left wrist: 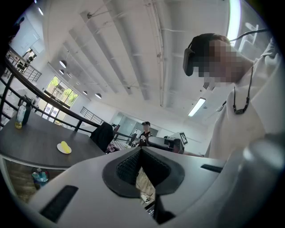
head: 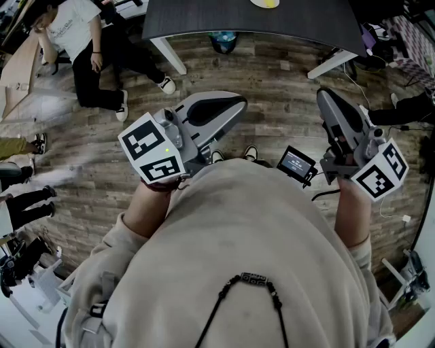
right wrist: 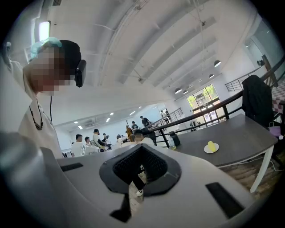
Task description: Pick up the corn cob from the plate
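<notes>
A wood-plank floor (head: 272, 88) fills the head view from edge to edge; a dark table (head: 251, 17) on white legs spans the top centre of the frame, well apart from both grippers. The wearer's beige sweatshirt (head: 251, 258) takes up the lower middle, a dark cord hanging at the chest; a second person in a white top (head: 81, 41) sits on the floor at the upper left.

The left gripper (left wrist: 141, 150) is held out at the centre left of the head view, its marker cube near the wrist; in the left gripper view its dark pads meet at the tips, the jaws closed with nothing between them, only floor showing through the gap lower down. The right gripper (right wrist: 141, 148) sits at the centre right of the head view; in the right gripper view its jaws are likewise closed tip to tip and empty. A small lit screen (head: 296, 163) shows between the two grippers, just above the sweatshirt.

A white plate (right wrist: 211, 148) rests on the tabletop, at the right of the right gripper view and at the very top edge of the head view; the yellow corn cob (right wrist: 211, 145) lies on that plate, untouched and far from either gripper.
</notes>
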`<state>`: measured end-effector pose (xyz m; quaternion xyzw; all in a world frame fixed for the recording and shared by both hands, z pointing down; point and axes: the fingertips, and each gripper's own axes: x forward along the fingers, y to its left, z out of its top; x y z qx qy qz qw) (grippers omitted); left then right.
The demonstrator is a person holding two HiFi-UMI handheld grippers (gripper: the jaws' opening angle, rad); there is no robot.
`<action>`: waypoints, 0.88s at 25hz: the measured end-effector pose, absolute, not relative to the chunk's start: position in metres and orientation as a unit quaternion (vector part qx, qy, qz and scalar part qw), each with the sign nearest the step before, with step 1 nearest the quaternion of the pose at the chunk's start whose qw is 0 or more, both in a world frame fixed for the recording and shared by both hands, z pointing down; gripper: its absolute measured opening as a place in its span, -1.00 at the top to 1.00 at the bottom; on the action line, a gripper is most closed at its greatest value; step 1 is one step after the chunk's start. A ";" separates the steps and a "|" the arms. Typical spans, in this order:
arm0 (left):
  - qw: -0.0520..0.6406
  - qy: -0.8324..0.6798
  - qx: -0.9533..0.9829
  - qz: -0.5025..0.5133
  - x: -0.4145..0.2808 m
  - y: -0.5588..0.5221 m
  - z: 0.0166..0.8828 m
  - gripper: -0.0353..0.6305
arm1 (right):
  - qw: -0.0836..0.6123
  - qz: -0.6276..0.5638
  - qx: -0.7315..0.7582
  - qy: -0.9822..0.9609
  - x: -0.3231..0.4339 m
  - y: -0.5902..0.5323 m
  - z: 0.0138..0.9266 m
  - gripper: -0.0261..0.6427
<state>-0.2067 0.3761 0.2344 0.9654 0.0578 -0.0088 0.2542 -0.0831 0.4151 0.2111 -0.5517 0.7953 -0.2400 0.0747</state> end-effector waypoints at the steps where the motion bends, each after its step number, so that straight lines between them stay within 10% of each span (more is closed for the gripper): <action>1: 0.249 0.056 0.967 -0.008 -0.204 0.377 0.235 0.88 | 0.074 -0.239 -0.552 0.795 -0.081 0.417 0.212 0.88; 22: 0.244 -0.067 0.967 0.038 -0.196 0.375 0.258 0.88 | 0.106 -0.272 -0.485 0.824 -0.046 0.422 0.248 0.88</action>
